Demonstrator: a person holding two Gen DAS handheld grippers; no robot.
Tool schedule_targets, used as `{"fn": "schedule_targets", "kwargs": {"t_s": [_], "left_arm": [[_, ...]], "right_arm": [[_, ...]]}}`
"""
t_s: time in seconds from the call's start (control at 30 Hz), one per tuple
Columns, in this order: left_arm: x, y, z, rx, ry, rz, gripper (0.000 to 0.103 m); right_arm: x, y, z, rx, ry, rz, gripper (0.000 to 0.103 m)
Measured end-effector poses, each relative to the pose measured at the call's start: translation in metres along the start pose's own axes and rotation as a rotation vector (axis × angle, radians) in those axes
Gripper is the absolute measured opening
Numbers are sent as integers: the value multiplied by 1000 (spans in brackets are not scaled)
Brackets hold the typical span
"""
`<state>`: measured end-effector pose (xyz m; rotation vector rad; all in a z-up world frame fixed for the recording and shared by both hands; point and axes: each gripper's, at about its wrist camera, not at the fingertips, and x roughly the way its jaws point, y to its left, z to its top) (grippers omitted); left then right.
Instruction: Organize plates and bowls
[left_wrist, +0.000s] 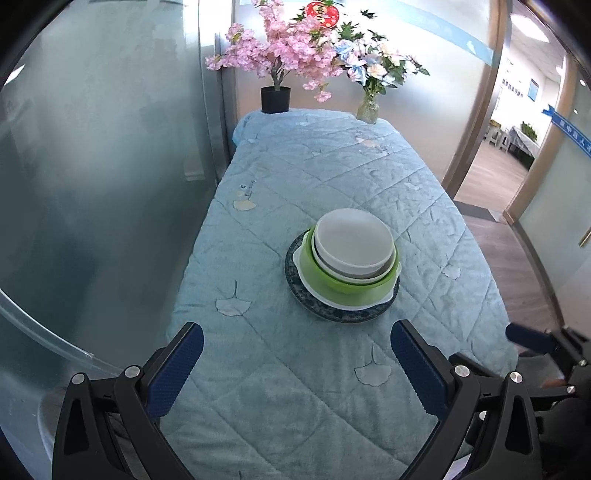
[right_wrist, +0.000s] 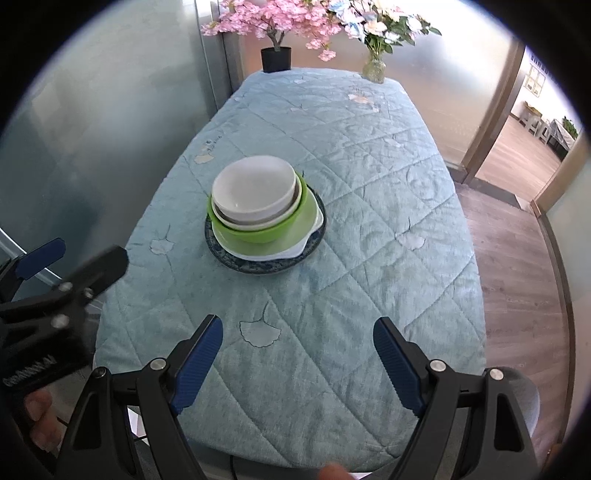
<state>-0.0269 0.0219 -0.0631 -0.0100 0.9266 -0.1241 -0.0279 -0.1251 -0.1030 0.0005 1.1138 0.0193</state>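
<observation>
Table (left_wrist: 325, 387) covered by a light blue quilted cloth (right_wrist: 362, 192). Left long edge runs close beside a frosted glass wall (left_wrist: 92, 155); right long edge borders open wood floor (right_wrist: 517, 258) leading to a doorway. Far edge holds a black pot (left_wrist: 275, 99) with a pink blossom tree and a glass vase (left_wrist: 368, 109) of pale flowers, both well apart from the dishes. Near half of the cloth lies bare between the dishes and both grippers.

Dishes form one stack near the table's middle, slightly toward the wall side. Bottom: blue patterned plate (left_wrist: 332, 314). On it a white plate (left_wrist: 343, 301), then a green bowl (left_wrist: 351, 284). Nested in the green bowl is a white bowl (left_wrist: 351, 240), with a second pale rim showing just under it. The top bowl looks empty and sits slightly tilted.

Left gripper (left_wrist: 295, 350): jaws spread wide, holding nothing, hovering over the near edge. Right gripper (right_wrist: 297, 341): jaws likewise wide, empty, above the near edge.
</observation>
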Motion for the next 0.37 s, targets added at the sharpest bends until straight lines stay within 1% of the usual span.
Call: {"fn": "schedule_targets", "kwargs": {"t_s": [0.13,0.27,0.33,0.37], "left_arm": [[13,2,-4,3,22,34,102],[20,2,-6,22,-13,44,102],[24,2,-5,24,-10,38,102],[31,3,-5,20,4,33,102]], "right_arm": [[8,-2,-2,15,9,51,84],[8,-1,0,10,-34,51,84],[12,-3,1,10,-46,46,84],[15,-4,1,16,-50,45,84]]}}
